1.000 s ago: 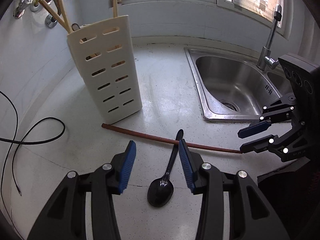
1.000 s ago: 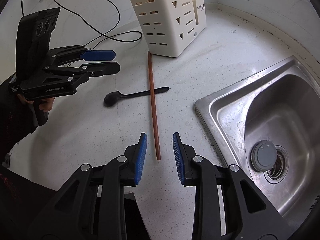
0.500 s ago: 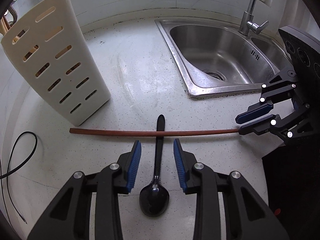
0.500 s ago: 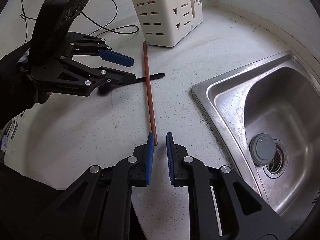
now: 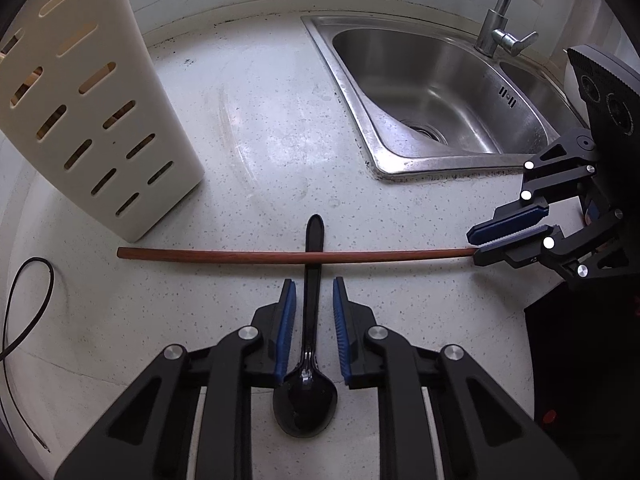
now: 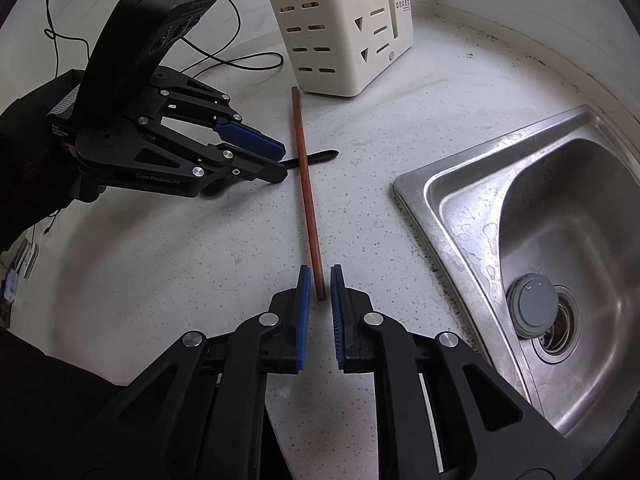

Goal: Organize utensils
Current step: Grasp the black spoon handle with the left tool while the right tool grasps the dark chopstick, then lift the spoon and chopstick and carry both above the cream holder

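A black spoon [image 5: 310, 344] lies on the speckled counter, its handle under a long reddish-brown chopstick [image 5: 296, 257] that crosses it. My left gripper [image 5: 313, 294] is open, with its jaws either side of the spoon's handle and not touching it. My right gripper [image 6: 319, 280] is open, with a narrow gap around the chopstick's [image 6: 307, 184] near tip. The cream slotted utensil holder [image 5: 80, 104] stands at the back left. It also shows in the right wrist view [image 6: 340, 20]. There the left gripper [image 6: 276, 162] hides most of the spoon [image 6: 320, 157].
A steel sink [image 5: 436, 92] with a tap [image 5: 500, 20] lies to the right; its drain plug [image 6: 534, 306] shows in the right wrist view. A black cable [image 5: 24, 312] lies at the counter's left and another black cable [image 6: 236, 56] behind the holder.
My left gripper has come down over the spoon and narrowed around its handle. My right gripper has moved forward until the chopstick's tip sits between its jaws.
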`<state>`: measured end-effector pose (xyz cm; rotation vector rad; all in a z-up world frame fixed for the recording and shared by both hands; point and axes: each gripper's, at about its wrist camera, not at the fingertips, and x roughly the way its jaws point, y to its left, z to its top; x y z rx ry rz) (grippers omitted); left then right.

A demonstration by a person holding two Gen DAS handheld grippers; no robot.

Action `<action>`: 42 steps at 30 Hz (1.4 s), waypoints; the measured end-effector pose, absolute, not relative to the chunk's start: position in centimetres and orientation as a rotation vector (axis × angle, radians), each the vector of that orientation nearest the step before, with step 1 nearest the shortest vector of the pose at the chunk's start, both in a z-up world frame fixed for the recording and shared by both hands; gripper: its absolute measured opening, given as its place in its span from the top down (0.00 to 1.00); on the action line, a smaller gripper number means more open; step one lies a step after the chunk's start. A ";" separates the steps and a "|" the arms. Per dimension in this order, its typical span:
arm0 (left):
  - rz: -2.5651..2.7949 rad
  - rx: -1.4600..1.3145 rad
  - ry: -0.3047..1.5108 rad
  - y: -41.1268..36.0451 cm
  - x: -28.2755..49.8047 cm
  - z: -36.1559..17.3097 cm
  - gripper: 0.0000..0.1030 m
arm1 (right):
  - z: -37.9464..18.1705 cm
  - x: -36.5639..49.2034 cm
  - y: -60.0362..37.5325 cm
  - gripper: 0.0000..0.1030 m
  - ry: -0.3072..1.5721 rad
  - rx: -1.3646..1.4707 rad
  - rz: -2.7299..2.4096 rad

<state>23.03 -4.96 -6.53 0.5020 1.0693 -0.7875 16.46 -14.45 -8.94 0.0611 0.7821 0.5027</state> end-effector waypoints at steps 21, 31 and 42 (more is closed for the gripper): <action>-0.682 0.445 0.990 -1.7 21.6 -5.2 0.93 | -5.9 15.4 -16.0 0.95 0.668 0.102 0.527; -0.521 0.324 0.916 2.1 19.2 -3.4 0.93 | -1.7 15.3 -17.7 0.96 0.525 0.201 0.549; -0.318 0.174 0.740 5.3 15.1 1.6 0.93 | 3.5 16.6 -18.5 0.96 0.340 0.278 0.572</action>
